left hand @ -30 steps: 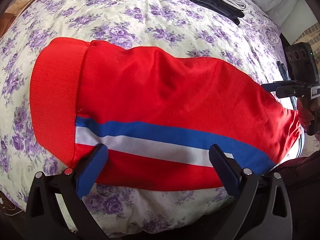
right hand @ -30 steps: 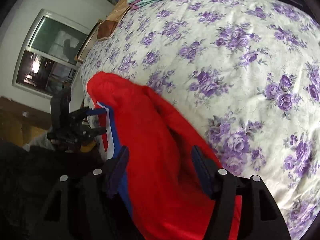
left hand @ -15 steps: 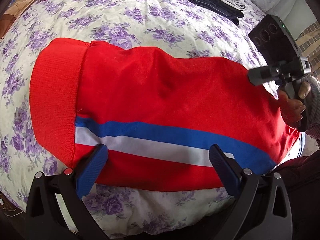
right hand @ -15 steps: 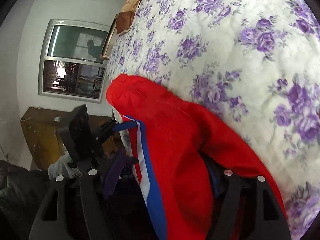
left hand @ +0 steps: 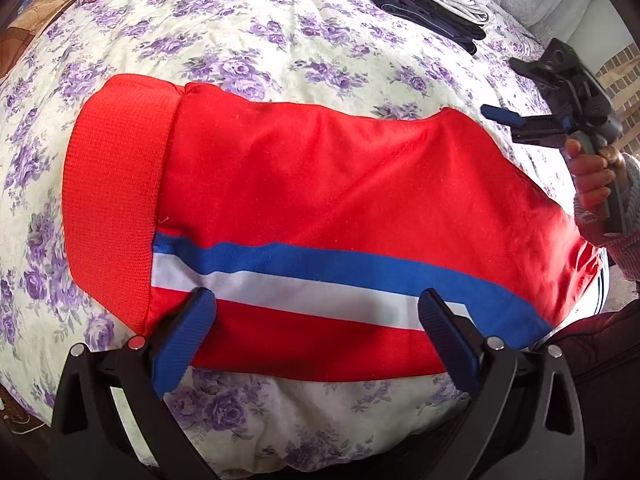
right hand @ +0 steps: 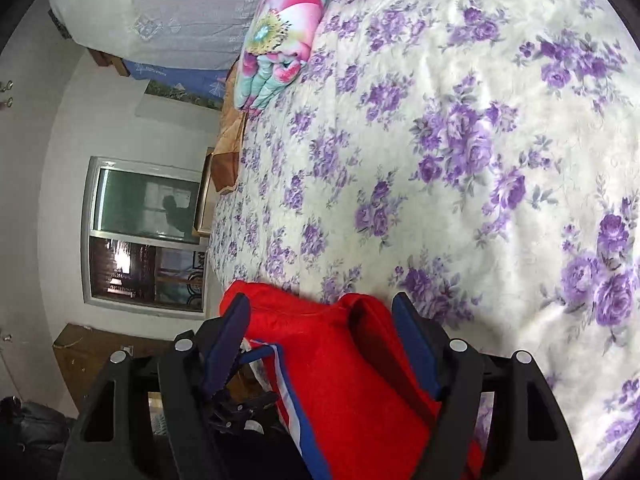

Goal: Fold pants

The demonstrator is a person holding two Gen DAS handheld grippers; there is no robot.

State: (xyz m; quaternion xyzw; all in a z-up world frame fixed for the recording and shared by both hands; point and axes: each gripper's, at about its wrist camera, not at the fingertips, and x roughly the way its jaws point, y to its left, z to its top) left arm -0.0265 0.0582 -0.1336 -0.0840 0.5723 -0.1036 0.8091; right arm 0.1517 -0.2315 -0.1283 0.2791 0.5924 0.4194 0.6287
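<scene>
The red pants (left hand: 320, 200), with a blue and a white side stripe and a ribbed band at the left end, lie folded across the bed. My left gripper (left hand: 316, 300) hangs open over their near edge, its blue pads wide apart and not pressing the cloth. In the left wrist view my right gripper (left hand: 504, 116) is held in a hand (left hand: 588, 176) above the pants' right end, clear of the cloth. The right wrist view shows it (right hand: 322, 304) open, with the red pants (right hand: 340, 380) lying below and beyond its fingers, not pinched.
The bed cover (left hand: 280, 40) is cream with purple flowers. A stack of folded grey and dark clothes (left hand: 432, 4) sits at the far right. A folded floral blanket (right hand: 280, 40) lies at the far edge. Past the bed are a wall and a window (right hand: 144, 232).
My right gripper has come off the pants' right end, rolled, and risen above it with its jaws wider. The cloth now lies flat there. My left gripper has not moved.
</scene>
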